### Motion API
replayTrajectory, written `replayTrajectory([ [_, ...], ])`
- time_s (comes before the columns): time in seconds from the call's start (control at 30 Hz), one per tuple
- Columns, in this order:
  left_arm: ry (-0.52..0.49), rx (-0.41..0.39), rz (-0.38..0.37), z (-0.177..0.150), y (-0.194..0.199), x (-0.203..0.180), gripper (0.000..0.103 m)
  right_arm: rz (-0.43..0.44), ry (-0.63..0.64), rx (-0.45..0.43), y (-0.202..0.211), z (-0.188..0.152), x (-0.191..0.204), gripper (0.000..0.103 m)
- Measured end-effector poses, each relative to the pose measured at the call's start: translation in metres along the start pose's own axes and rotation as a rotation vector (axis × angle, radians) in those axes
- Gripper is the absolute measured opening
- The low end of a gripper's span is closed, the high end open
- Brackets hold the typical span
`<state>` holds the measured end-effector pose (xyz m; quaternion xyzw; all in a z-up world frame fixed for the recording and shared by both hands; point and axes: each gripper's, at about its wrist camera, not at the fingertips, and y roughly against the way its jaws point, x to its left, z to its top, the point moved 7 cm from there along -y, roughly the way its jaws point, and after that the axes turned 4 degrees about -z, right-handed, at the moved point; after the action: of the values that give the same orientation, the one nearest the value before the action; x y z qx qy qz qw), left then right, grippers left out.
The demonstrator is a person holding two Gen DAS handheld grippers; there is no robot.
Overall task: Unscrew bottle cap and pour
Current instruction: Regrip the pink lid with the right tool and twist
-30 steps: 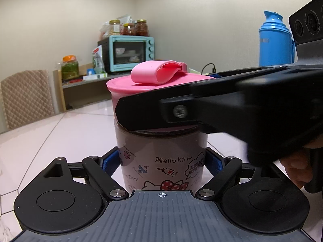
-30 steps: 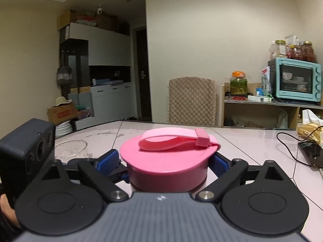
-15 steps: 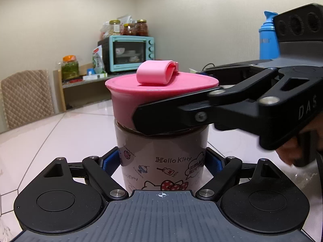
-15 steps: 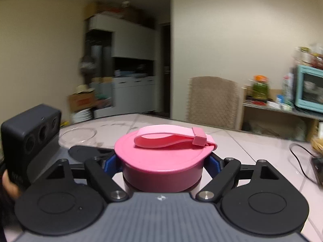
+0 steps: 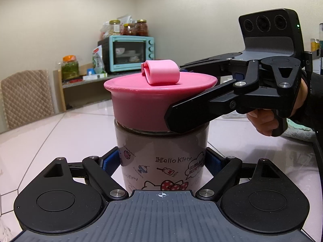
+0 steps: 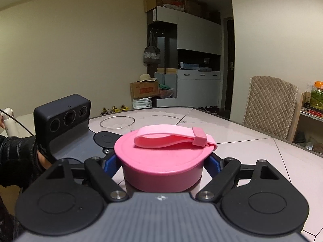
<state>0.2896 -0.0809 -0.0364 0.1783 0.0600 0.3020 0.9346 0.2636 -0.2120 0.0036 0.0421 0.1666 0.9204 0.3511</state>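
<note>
A Hello Kitty bottle (image 5: 161, 161) stands upright on the white table, topped by a pink screw cap (image 5: 141, 104) with a pink strap loop (image 5: 161, 74). My left gripper (image 5: 161, 161) is shut on the bottle's body, blue pads on both sides. My right gripper (image 6: 161, 167) is shut on the pink cap (image 6: 161, 161), coming from the right in the left wrist view (image 5: 187, 117). The cap sits on the bottle's neck. The bottle's contents are hidden.
A clear glass bowl (image 6: 117, 122) sits on the table (image 6: 252, 153) beyond the bottle. A quilted chair (image 6: 270, 104) stands at the table's far side. A teal toaster oven (image 5: 129, 53) and jars are on a shelf behind. A cloth (image 5: 298, 129) lies at the right.
My right gripper has swung around the bottle with the cap in its grip, turning the cap and its strap. The left gripper and bottle body stayed still.
</note>
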Motion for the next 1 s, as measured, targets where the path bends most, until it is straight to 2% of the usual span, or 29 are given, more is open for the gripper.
replayTrajectory([
  [0.2,-0.001,0.001,0.001,0.000,0.000,0.000,0.090,-0.126,-0.006,0.015,0.002,0.003,0.007,0.093],
  [0.3,-0.001,0.000,0.000,0.000,0.000,0.000,0.090,-0.220,-0.044,0.016,0.006,0.003,0.011,0.097],
  [0.43,-0.001,0.001,0.000,0.000,0.000,0.000,0.090,-0.312,-0.070,0.018,0.007,-0.001,0.018,0.097],
  [0.67,-0.001,0.001,0.000,0.000,0.000,0.000,0.090,-0.454,-0.124,-0.044,0.013,-0.002,0.035,0.098],
  [1.0,-0.001,0.001,0.000,0.000,0.001,0.000,0.090,-0.535,-0.174,-0.065,-0.004,-0.002,0.037,0.098],
])
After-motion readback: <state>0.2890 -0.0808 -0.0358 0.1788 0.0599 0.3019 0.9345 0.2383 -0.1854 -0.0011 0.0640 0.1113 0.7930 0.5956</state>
